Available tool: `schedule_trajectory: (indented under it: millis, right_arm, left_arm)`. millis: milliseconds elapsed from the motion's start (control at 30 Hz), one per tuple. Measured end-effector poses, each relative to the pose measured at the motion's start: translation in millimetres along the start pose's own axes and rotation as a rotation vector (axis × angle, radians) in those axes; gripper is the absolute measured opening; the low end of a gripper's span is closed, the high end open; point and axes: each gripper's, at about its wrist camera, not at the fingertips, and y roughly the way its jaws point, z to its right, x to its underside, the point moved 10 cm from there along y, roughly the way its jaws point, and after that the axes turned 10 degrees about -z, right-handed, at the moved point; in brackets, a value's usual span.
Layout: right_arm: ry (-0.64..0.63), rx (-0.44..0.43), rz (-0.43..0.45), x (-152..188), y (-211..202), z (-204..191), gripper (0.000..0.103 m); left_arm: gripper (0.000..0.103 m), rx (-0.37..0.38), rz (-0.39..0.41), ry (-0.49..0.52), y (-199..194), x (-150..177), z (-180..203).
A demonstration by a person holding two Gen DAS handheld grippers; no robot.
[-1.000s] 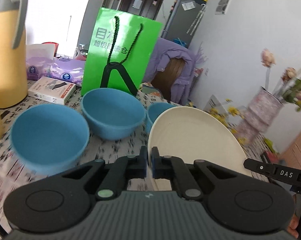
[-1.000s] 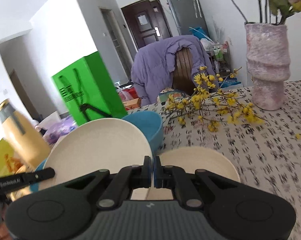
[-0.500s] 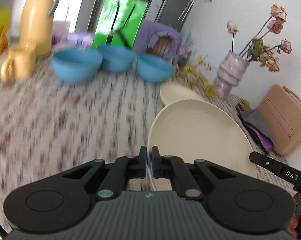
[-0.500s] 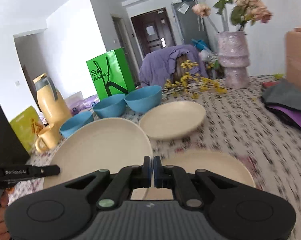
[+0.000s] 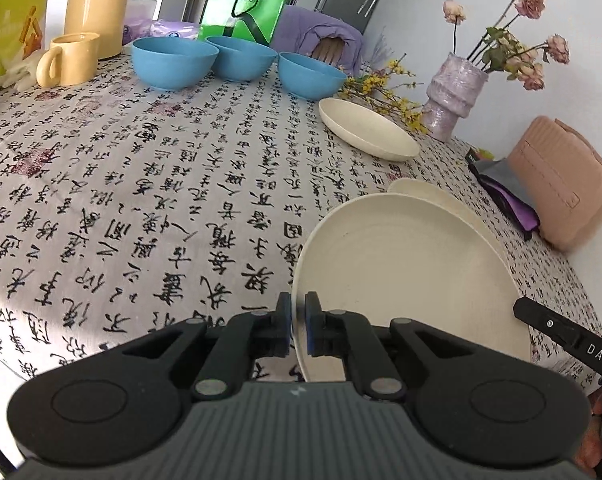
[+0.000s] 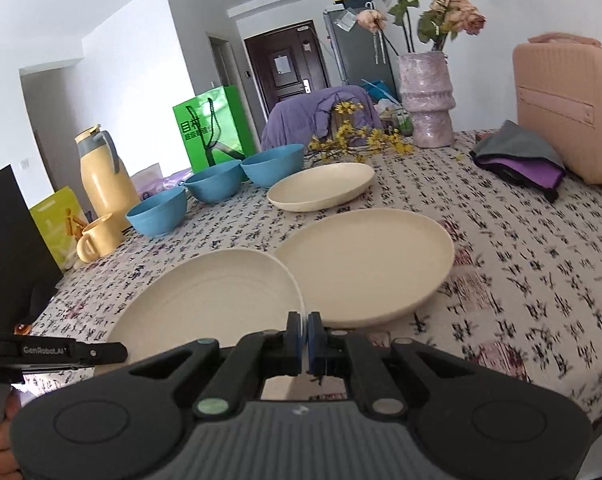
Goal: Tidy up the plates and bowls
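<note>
With both tongs, left (image 5: 297, 328) and right (image 6: 304, 334), clamped on opposite rims of one cream plate (image 5: 405, 280) held low over the surface (image 5: 141, 184), I judge it light, stiff, slick, best pinched at the rim.

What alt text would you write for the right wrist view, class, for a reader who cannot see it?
The right gripper and left gripper pinch opposite rims of a cream plate above a patterned tablecloth. Two more cream plates and three blue bowls lie beyond.

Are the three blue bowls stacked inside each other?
No, the three blue bowls stand side by side on the table.
</note>
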Motion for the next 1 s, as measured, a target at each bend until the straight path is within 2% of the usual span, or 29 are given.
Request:
schedule_trajectory:
  millis: [200,600,867,1000]
  right_arm:
    - [0.025,0.025,0.005,0,0,15,0.004]
    - [0.112,0.140,0.003,-42,27,84,0.004]
    - [0.146,0.171,-0.029,-66,61,112,0.006]
    - [0.153,0.171,-0.039,-75,78,117,0.015]
  left_arm:
    - [0.006,0.017,-0.015,0.018,14,-5,16]
    - [0.006,0.090,-0.049,0.101,84,-70,82]
    - [0.006,0.117,-0.088,0.091,126,-103,92]
    - [0.007,0.153,-0.113,0.062,140,-112,89]
